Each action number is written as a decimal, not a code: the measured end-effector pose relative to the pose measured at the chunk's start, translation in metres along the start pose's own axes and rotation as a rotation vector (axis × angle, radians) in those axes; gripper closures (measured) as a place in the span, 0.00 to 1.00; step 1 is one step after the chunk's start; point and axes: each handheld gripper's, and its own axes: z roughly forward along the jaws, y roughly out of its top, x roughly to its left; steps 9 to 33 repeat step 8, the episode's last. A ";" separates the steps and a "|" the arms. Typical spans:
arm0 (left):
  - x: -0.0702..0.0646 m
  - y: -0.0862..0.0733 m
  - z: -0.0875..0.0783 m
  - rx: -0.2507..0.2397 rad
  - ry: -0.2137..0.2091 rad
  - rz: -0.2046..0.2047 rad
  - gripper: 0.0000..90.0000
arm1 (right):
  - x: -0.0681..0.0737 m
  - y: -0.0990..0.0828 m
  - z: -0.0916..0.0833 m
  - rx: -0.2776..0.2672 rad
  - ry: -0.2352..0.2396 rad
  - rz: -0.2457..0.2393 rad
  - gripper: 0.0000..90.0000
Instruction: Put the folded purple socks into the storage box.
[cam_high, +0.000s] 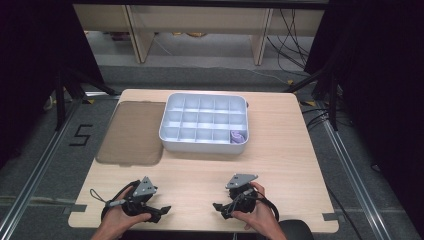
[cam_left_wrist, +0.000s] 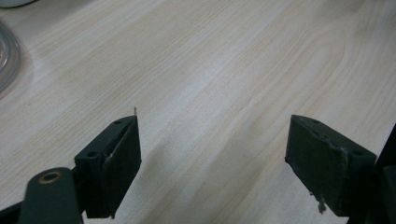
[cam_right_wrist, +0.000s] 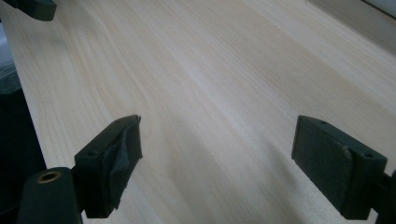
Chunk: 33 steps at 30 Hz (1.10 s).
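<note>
Both tongs rest low at the near table (cam_high: 280, 165) edge, likely a ready pose: left tongs (cam_high: 161, 210) and right tongs (cam_high: 218, 206) gape wide, holding nothing. The tray (cam_high: 170, 131) sits well ahead between them, its lid (cam_high: 131, 132) ahead of the left.

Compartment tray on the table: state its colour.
The compartment tray is pale blue-white, clearest in the high view.
</note>
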 end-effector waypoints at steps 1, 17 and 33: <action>-0.001 0.000 0.000 0.001 -0.001 -0.007 0.20 | -0.001 0.000 -0.001 0.015 0.000 -0.007 0.19; 0.000 -0.001 0.001 0.007 -0.003 -0.004 0.20 | -0.003 -0.001 0.000 0.012 0.006 -0.004 0.19; 0.000 -0.001 0.001 0.007 -0.003 -0.004 0.20 | -0.003 -0.001 0.000 0.012 0.006 -0.004 0.19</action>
